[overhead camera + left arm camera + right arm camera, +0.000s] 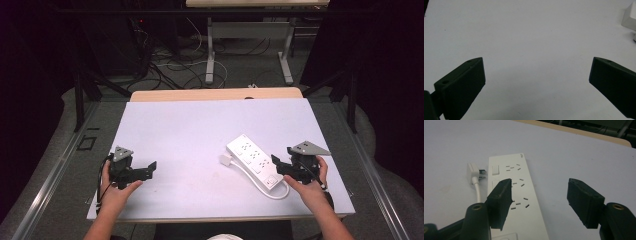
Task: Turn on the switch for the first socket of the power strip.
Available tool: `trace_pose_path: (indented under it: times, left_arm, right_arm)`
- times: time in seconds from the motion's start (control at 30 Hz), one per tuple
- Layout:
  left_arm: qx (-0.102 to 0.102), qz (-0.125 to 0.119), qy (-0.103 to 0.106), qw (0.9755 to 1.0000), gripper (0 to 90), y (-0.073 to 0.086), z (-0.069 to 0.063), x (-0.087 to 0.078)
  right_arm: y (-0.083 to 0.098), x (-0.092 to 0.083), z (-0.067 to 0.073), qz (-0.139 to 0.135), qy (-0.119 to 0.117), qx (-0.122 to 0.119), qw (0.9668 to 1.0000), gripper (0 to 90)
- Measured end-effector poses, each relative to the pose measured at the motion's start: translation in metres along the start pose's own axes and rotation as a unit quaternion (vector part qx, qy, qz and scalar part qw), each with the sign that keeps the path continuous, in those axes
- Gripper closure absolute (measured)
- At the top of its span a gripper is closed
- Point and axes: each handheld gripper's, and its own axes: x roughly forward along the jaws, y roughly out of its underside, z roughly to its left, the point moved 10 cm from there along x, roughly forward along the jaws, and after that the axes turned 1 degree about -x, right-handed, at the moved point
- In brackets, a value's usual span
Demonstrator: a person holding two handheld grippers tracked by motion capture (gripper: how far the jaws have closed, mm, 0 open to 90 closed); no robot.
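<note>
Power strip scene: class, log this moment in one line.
left gripper: open, idle | right gripper: open beside power strip | plug: loose on table

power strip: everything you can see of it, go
The power strip is a long white block, plastic by the look, lying flat and slanted on the right of the white table. Its top has rows of socket slots and a rocker switch. A white cord loops from it to a plug lying beside it. The right tool, open, hovers at its near end.
</note>
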Motion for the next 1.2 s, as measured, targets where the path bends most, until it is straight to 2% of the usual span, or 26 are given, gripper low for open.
trace_pose_path:
  times: [0.1,0.33,0.6,0.67,0.77,0.97,1.0,1.03,1.2]
  left_arm:
    - [0.0,-0.002,-0.001,1.0,0.6,0.0,0.0,0.0]
    - [0.0,-0.002,-0.001,1.0,0.6,0.0,0.0,0.0]
    - [0.001,-0.003,-0.001,1.0,0.6,0.0,0.001,0.0]
    - [0.0,-0.001,-0.001,1.0,0.6,0.0,0.001,0.0]
    - [-0.002,-0.002,-0.001,1.0,0.6,0.0,0.0,0.0]
    - [-0.001,0.0,-0.001,1.0,0.6,0.0,0.0,0.0]
    - [-0.001,0.0,-0.001,1.0,0.6,0.0,0.0,0.0]
    - [0.0,0.0,-0.001,1.0,0.6,0.0,0.0,0.0]
    - [-0.002,-0.001,-0.001,1.0,0.6,0.0,-0.001,0.001]
  right_arm:
    - [0.0,0.0,-0.001,-0.003,0.008,-0.01,0.9999,42.2]
    - [0.001,0.001,0.003,-0.002,-0.003,-0.005,1.0,51.4]
    - [0.005,0.008,0.009,0.002,-0.012,-0.011,0.9999,54.5]
    - [0.006,0.008,0.012,0.007,-0.018,-0.004,0.9998,54.8]
    - [0.007,0.011,0.014,0.006,-0.019,-0.01,0.9997,55.1]
    - [0.012,0.015,0.022,0.017,-0.035,-0.004,0.9992,61.4]
    - [0.012,0.017,0.02,0.014,-0.031,-0.013,0.9993,62.2]
    - [0.013,0.017,0.023,0.019,-0.036,-0.007,0.9992,62.9]
    - [0.016,0.022,0.024,0.023,-0.036,-0.018,0.9989,68.2]
